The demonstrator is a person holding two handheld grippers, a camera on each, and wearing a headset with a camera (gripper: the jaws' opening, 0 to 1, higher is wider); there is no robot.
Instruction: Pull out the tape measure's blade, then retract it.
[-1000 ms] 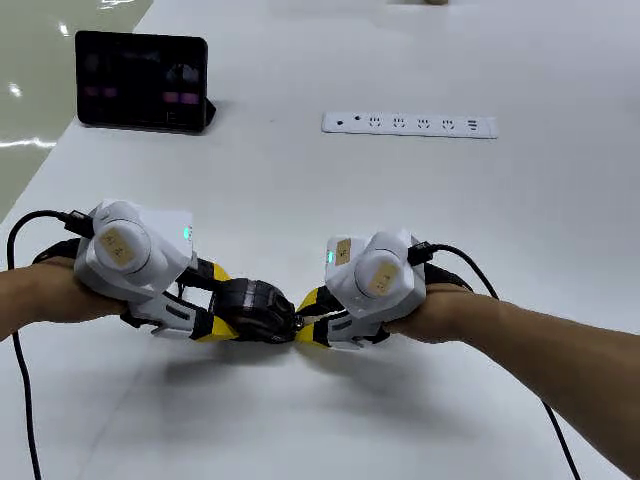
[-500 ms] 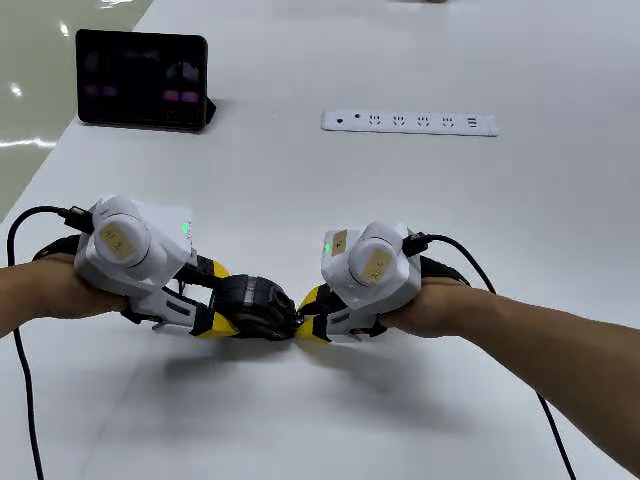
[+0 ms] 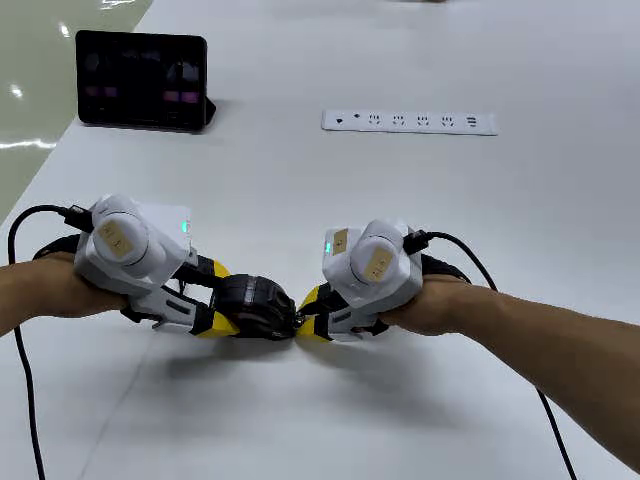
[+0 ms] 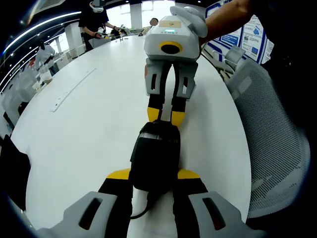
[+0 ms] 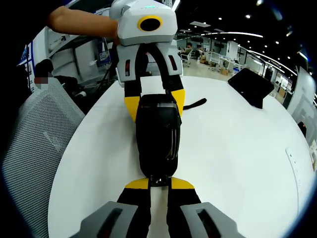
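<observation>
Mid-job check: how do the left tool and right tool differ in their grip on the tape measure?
The left tool has its jaws spread wide around the case of the tape measure; the right tool has its jaws nearly together, pinching the blade hook at the case's mouth. The left tool grips the sides, the right tool only the front end. Both face each other, low over the white table.

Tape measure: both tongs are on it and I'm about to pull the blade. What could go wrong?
The right tongs seem to pinch just the small blade tip; it may slip free as you pull.
The left tongs clamp the tape measure only near its rear; the case could twist or slide out.
Its strap trails loose and might snag.
</observation>
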